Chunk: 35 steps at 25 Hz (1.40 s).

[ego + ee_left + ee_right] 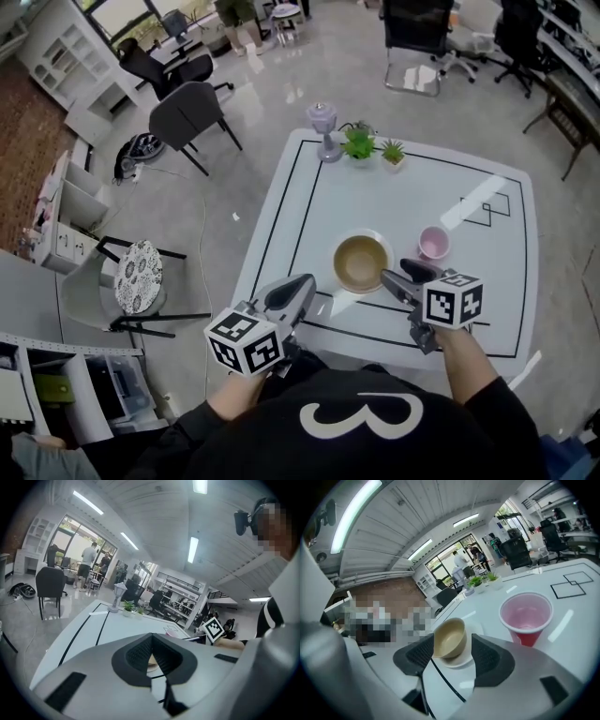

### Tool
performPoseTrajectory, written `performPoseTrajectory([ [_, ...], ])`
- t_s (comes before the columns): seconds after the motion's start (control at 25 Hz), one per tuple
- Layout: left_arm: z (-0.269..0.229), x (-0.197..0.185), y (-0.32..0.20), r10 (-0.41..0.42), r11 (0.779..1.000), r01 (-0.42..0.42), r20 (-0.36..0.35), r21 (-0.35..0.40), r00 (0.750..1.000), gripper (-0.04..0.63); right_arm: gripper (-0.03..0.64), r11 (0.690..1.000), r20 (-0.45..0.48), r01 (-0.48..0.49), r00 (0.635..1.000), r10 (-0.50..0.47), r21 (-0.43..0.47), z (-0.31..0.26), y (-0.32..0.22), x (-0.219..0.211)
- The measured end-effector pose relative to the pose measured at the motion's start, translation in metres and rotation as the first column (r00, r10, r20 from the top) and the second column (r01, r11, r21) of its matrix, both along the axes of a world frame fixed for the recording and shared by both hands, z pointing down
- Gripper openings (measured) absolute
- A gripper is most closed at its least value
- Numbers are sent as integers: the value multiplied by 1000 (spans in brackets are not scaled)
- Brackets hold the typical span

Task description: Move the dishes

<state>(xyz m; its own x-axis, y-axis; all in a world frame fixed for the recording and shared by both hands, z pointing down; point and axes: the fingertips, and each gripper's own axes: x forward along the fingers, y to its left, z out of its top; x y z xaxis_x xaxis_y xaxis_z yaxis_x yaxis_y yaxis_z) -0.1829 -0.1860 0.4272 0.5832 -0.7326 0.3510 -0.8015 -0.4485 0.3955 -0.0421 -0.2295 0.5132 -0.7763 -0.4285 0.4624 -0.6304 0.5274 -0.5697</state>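
Note:
A tan bowl (pixel 360 262) sits on a white plate (pixel 383 251) in the middle of the white table (pixel 309 211), with a pink cup (pixel 433 243) just to its right. My right gripper (pixel 394 275) is open, its tips at the plate's right rim. In the right gripper view the bowl (pixel 450 637) and plate (pixel 461 659) show between the open right gripper (pixel 452 641), and the cup (pixel 526 616) stands to the right. My left gripper (pixel 302 284) hovers at the table's near edge, left of the plate. Its pads meet with nothing held in the left gripper view (pixel 151 641).
A small lamp (pixel 323 129) and two potted plants (pixel 359 143) stand at the table's far edge. Black lines run along the table's border, with a small outlined box (pixel 487 208) at the right. Chairs (pixel 187 117) stand on the floor to the left.

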Motion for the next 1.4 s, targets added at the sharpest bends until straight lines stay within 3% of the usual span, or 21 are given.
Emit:
performPoseTrajectory([
  [0.6,-1,-31,-11,80,997,-80,16,-4,997,0,173,970,59,-185,979,197,-157,29,-16,-20],
  [0.76,2,-43,-11,84,996,-84,14,-16,996,0,94,945,62,-264,958,281,-195,35,-21,-19],
  [1.12,5,-55,-10,101,995,-100,7,-25,995,0,17,920,13,-348,934,356,-178,36,-23,-14],
  [1.4,4,-60,-9,112,993,-112,-2,-21,994,0,9,917,9,-360,930,367,-171,32,-20,-17],
])
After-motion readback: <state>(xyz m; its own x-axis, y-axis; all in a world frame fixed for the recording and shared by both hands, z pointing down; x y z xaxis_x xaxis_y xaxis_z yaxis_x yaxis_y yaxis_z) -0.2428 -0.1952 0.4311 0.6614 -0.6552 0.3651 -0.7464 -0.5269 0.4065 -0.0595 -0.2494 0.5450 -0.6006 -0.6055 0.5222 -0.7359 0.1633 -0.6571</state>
